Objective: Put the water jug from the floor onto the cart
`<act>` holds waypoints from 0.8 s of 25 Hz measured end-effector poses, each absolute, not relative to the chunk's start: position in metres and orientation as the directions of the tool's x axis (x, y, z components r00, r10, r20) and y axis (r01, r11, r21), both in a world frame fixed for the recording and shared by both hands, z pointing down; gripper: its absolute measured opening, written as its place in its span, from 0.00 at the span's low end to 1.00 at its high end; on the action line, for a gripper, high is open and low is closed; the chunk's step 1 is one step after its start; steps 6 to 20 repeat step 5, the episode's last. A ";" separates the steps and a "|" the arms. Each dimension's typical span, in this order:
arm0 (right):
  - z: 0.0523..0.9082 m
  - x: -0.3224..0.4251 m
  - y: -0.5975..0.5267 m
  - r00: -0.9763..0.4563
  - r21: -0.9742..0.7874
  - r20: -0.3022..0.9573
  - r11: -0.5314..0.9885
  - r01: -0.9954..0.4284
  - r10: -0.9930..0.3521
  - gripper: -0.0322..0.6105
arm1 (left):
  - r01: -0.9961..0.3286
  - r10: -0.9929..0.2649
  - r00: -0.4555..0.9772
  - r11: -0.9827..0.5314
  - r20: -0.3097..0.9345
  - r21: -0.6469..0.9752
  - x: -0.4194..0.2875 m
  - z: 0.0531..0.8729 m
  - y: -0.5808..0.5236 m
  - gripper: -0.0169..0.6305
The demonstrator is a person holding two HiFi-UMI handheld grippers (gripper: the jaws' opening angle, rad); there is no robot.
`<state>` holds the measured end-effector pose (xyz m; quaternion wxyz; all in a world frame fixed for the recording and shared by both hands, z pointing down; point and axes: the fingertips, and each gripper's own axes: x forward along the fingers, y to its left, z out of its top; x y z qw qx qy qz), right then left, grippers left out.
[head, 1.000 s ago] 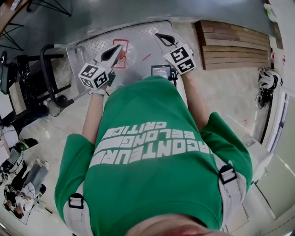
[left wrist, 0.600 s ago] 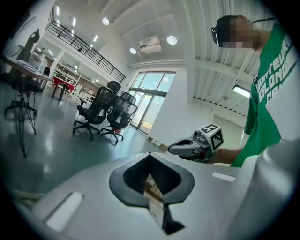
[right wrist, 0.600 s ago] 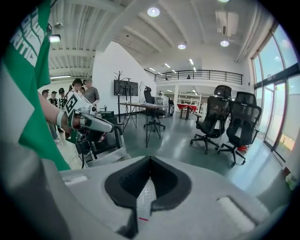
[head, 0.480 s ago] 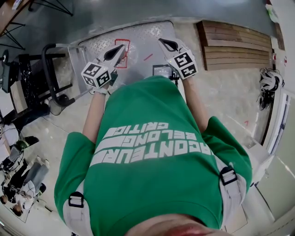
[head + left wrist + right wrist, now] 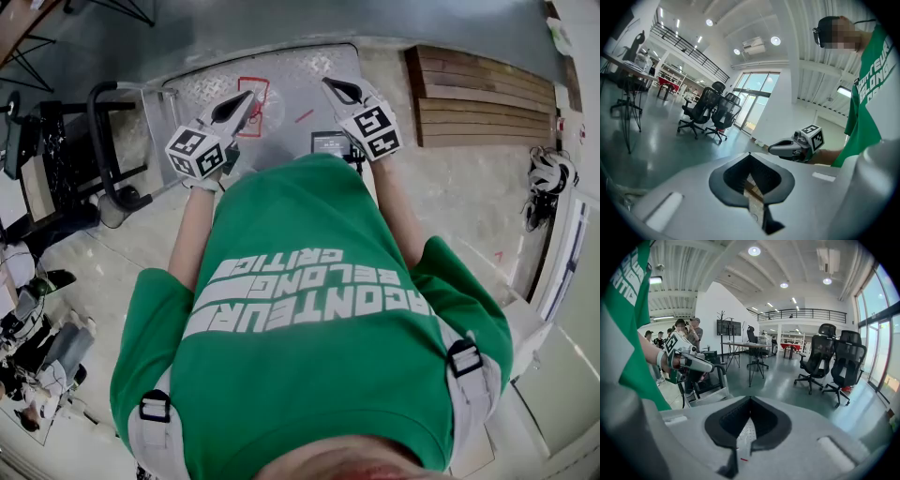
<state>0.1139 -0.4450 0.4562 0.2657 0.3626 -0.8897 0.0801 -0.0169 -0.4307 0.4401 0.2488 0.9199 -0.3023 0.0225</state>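
**Q:** Where is the water jug [image 5: 266, 106], and why are the tongs held as shown?

**A:** A clear rounded form, judged to be the jug, is seen on the cart [image 5: 314, 66] deck beside the red-outlined square [image 5: 255, 82]. The left gripper [image 5: 249, 96] and right gripper [image 5: 327, 83] are both clenched on nothing and poised above the deck. The placing is judged done.

**Q:** What is shown by one view only?

**A:** The jug is shown in the head view alone. The office chairs [image 5: 830, 359] are shown only in the gripper views.
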 end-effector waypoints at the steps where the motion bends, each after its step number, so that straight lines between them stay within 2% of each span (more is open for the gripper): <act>1: 0.456 0.114 -0.446 -0.596 0.051 0.531 0.725 -0.687 -0.603 0.04 | -0.568 -0.546 0.816 -0.693 0.191 0.444 -0.018 0.440 -0.431 0.05; 20: 0.455 0.112 -0.450 -0.597 0.057 0.529 0.727 -0.684 -0.603 0.04 | -0.572 -0.551 0.813 -0.692 0.190 0.441 -0.020 0.440 -0.435 0.05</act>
